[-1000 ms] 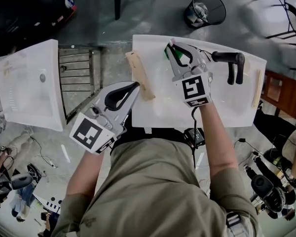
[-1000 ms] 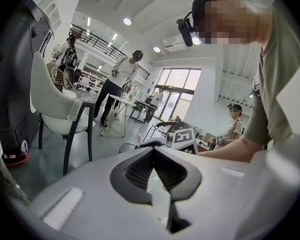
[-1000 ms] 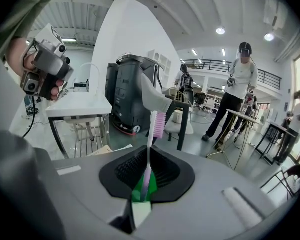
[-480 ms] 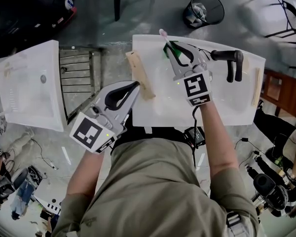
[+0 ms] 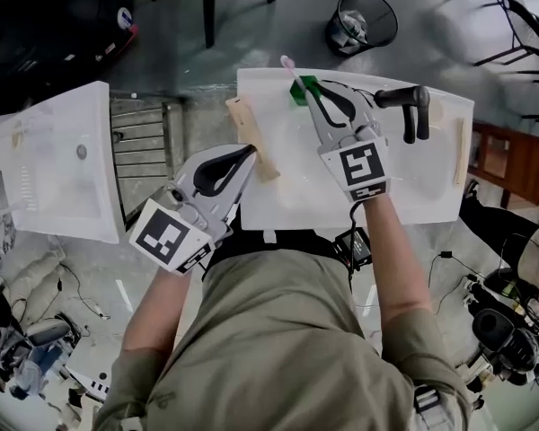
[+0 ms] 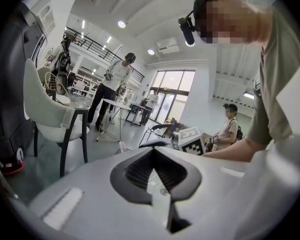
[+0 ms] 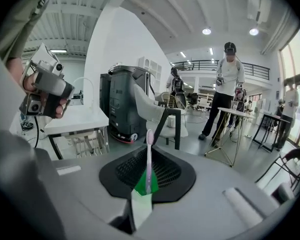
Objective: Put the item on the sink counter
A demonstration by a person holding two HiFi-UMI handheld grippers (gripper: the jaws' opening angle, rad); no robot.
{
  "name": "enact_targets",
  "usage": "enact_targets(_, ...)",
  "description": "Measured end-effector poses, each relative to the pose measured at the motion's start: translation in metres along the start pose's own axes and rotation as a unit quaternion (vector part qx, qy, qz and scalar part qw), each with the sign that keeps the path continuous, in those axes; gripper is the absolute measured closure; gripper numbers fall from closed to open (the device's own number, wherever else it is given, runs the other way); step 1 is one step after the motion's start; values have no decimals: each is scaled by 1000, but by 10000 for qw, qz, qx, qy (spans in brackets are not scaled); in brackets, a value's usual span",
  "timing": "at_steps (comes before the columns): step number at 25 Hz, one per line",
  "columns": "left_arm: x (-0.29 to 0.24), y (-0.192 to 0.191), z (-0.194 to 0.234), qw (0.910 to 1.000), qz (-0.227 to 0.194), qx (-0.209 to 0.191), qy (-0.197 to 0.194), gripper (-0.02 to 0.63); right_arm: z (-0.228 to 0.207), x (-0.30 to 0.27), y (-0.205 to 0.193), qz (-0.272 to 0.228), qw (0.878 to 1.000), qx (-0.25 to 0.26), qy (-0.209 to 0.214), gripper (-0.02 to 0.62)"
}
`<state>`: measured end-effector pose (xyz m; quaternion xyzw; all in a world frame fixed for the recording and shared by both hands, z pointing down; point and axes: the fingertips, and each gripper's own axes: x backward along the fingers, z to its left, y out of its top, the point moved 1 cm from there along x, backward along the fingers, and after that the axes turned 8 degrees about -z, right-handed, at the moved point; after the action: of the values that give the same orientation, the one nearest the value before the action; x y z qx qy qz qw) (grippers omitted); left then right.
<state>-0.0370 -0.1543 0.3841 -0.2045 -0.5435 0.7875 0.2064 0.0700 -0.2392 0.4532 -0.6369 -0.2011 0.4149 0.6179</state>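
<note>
My right gripper [image 5: 302, 86] has its jaws clamped on a toothbrush [image 7: 148, 154] sticking out beyond them; my left gripper [image 5: 249, 154] has its jaws closed, empty.

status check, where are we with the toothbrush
Right gripper shut on toothbrush, at sink counter's far rim, not released. Left gripper shut, empty, near front-left corner. Black faucet off to the right, not blocking.
</note>
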Motion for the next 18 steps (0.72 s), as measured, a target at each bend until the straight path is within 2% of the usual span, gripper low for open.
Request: enact_targets(18,-15,21,-24,9986,-27,-343,-412,600,-1,59,60,-801,9947,-573,-310,561)
